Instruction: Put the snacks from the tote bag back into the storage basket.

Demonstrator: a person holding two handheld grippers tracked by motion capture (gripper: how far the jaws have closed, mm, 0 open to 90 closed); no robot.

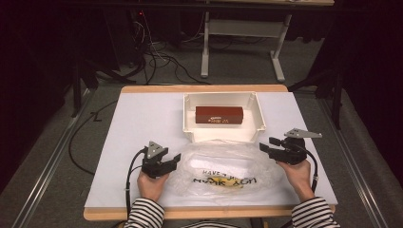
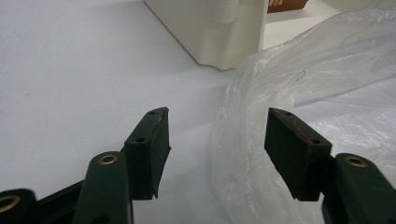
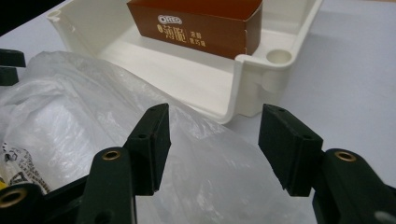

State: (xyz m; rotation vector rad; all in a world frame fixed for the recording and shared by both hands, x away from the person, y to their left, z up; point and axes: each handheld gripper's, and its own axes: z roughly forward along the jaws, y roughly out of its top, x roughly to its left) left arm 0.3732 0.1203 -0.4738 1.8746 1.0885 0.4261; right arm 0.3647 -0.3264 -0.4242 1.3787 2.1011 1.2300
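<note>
A clear plastic bag [image 1: 223, 166] with black lettering lies on the white table near the front edge, between my two grippers. My left gripper [image 1: 177, 157] is open at the bag's left edge; in its own view the bag [image 2: 299, 93] reaches between the jaws. At the bag's right edge my right gripper [image 1: 263, 146] is open too, and the bag [image 3: 93, 121] lies under and between its jaws [image 3: 212, 140]. Behind the bag stands a white tray [image 1: 190, 116] holding a brown Oreo box [image 1: 219, 115], also seen as the box [image 3: 196, 25] in the tray [image 3: 252, 79].
The table top [image 1: 138, 123] is a white sheet on a wooden board. Cables trail off the table's left side onto the floor [image 1: 85, 137]. A table frame [image 1: 237, 42] stands beyond the far edge. Striped sleeves come in at the bottom.
</note>
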